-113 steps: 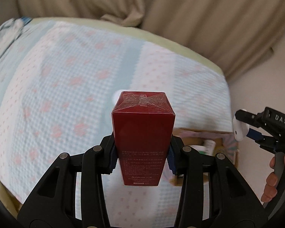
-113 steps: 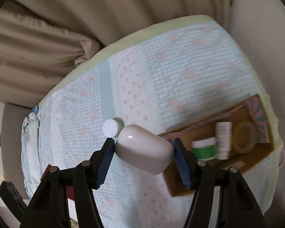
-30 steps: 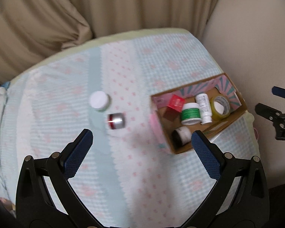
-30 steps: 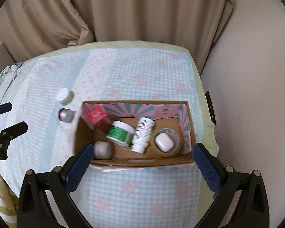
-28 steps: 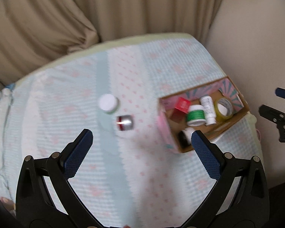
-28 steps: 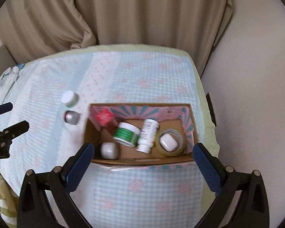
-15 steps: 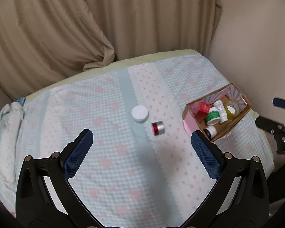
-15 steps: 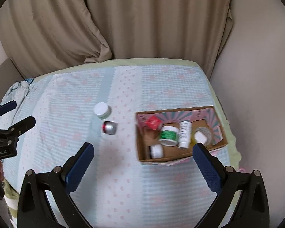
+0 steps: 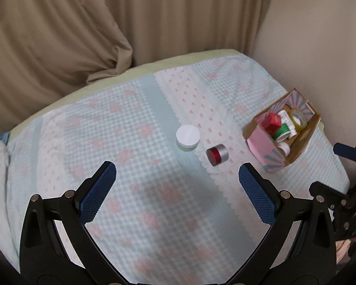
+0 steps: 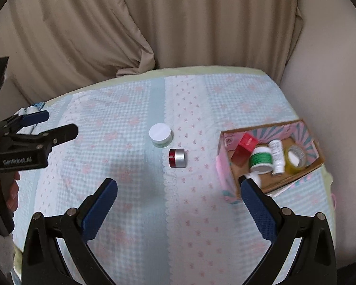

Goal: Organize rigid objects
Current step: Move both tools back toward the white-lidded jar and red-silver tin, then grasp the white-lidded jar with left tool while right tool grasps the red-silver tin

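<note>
A white-lidded jar [image 9: 188, 137] [image 10: 160, 135] stands on the patterned blanket. Beside it a small silver jar with a red end [image 9: 217, 154] [image 10: 177, 158] lies on its side. A cardboard box [image 9: 266, 149] [image 10: 282, 182] at the right holds a red carton [image 10: 245, 146], a green-labelled jar [image 10: 261, 159], a white bottle [image 10: 277, 156], a tape roll [image 10: 295, 158] with a white case in it, and another small jar. My left gripper [image 9: 177, 186] is open and empty, well back from the two loose jars. My right gripper [image 10: 178, 200] is open and empty too.
Beige curtains [image 10: 178, 23] hang behind the bed, and a plain wall [image 9: 320, 47] runs along the right. The blanket's green edge [image 10: 201, 70] marks the far side. A hand [image 10: 4, 190] holds the left gripper's handle at the left of the right wrist view.
Both grippers have let go of the red carton and white case, which now sit in the box. Both have pulled back and up from the box, so the bed looks smaller.
</note>
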The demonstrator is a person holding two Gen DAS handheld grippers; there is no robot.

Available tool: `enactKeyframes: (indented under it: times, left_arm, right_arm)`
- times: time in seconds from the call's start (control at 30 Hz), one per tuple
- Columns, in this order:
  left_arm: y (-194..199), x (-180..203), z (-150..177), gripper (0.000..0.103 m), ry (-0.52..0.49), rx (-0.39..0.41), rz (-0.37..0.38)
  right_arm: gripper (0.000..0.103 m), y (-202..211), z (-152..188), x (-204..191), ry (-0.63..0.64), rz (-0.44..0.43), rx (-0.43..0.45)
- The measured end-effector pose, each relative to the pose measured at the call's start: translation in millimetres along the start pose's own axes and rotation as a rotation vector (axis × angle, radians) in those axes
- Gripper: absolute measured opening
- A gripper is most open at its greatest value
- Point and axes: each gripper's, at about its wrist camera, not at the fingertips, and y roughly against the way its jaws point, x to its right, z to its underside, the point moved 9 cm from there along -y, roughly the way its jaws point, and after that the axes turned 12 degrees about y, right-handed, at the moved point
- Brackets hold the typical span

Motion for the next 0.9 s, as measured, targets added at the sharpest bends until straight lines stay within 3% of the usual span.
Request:
enactKeyframes:
  times: [0.27, 0.37, 0.5, 0.6, 0.7, 0.87, 0.9]
  left_arm:
    - [-129, -10, 9, 0.103, -0.121, -0.075, 0.027]
    - [-181, -11, 16, 0.103, -0.121, -0.088, 0.076]
    - [-249, -7, 25, 0.103, -0.171, -0.106, 0.090]
    - [-281, 3, 29, 0.103, -0.216, -0.094, 0.113]
    - [-302, 15, 31, 0.103, -0.265, -0.083, 0.126]
    - [-322, 28, 25, 0.100, -0.290, -0.084, 0.144]
    - [-326, 30, 22, 0.097, -0.290, -0.086, 0.157]
  right_arm:
    - [0.103, -93, 14, -3, -0.058, 0.048, -0.034]
    - [0.103, -142, 23, 0, -0.061, 0.069, -0.046]
    - [0.096, -193, 30, 4, -0.059, 0.088, -0.048]
    - [0.095, -225, 32, 8, -0.068, 0.094, -0.036]
    - [0.083, -252, 33, 7, -0.057, 0.090, -0.041]
    - [0.083, -278, 31, 8, -0.039, 0.085, -0.027]
    - [0.077, -281, 29, 8, -0.032, 0.086, -0.024]
